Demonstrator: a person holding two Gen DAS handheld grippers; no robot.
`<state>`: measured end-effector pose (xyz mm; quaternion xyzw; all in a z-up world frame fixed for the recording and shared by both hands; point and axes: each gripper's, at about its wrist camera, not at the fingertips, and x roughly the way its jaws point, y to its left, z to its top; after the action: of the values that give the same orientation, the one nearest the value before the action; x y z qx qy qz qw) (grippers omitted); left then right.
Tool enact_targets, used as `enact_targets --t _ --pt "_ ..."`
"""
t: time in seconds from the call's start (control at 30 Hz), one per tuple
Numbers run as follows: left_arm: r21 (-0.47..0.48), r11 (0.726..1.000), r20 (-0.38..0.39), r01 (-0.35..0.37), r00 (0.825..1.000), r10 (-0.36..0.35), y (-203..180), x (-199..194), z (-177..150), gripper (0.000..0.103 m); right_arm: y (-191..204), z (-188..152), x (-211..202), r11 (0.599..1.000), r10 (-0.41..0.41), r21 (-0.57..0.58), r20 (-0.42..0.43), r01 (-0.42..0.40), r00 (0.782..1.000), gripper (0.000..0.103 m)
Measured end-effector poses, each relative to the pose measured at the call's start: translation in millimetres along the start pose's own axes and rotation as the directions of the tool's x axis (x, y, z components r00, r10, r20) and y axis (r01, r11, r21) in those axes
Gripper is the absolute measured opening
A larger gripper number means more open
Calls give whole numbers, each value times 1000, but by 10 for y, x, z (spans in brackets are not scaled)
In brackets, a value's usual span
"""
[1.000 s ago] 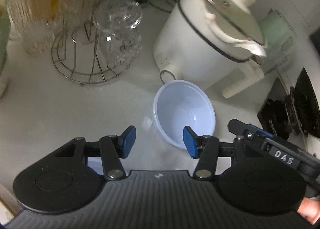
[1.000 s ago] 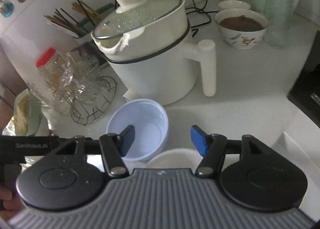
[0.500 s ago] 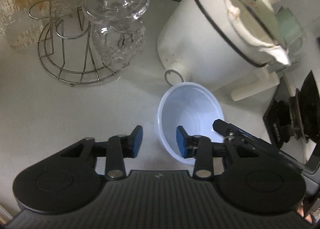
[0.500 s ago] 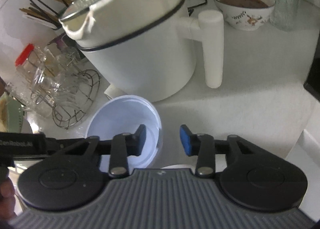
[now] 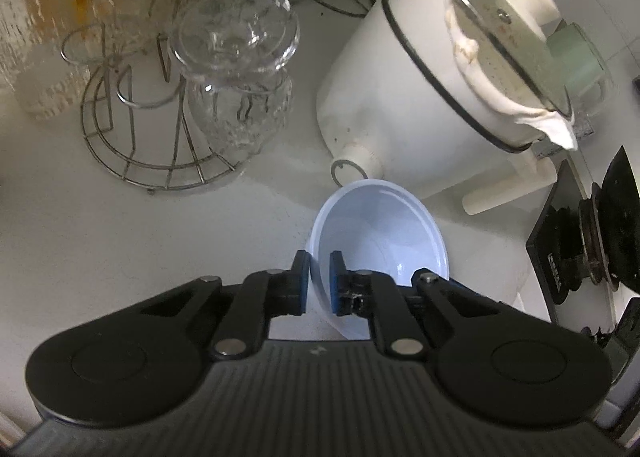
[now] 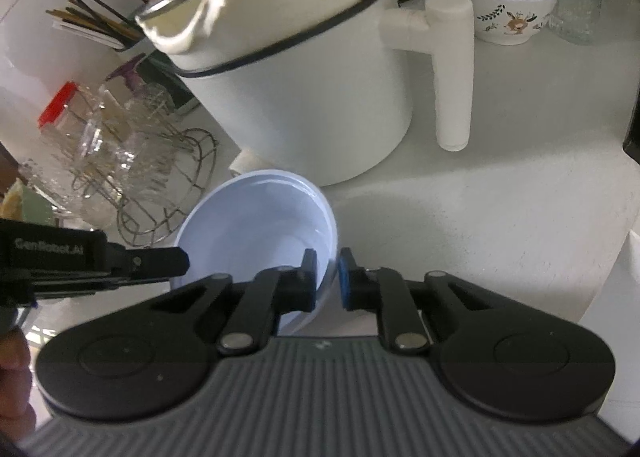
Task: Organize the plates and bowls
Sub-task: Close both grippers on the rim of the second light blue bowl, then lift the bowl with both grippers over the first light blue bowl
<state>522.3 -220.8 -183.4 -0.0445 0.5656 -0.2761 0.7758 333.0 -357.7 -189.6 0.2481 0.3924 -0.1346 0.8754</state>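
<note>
A pale blue bowl (image 5: 380, 241) stands on the white bench (image 5: 120, 249), just in front of a big white pot (image 5: 404, 109) with a glass lid. The left gripper (image 5: 319, 277) is closed on the wall of the bowl at its left side, one pad inside and one outside. The right gripper (image 6: 327, 275) pinches the opposite side of the rim in the same way. A wire rack (image 5: 160, 145) with glasses stands near the bowl, further left on the bench.
</note>
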Motion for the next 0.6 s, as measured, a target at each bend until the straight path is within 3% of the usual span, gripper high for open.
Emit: enact_targets --t 0.37,0.6 --pt "15 1000 34 25 999 -25 -38 -427 -20 13 134 122 -328 999 38 4 43 -39 998 14" --pt "48 998 18 38 999 -38 -100 -620 -98 13 174 79 -526 999 45 15 64 -46 997 14"
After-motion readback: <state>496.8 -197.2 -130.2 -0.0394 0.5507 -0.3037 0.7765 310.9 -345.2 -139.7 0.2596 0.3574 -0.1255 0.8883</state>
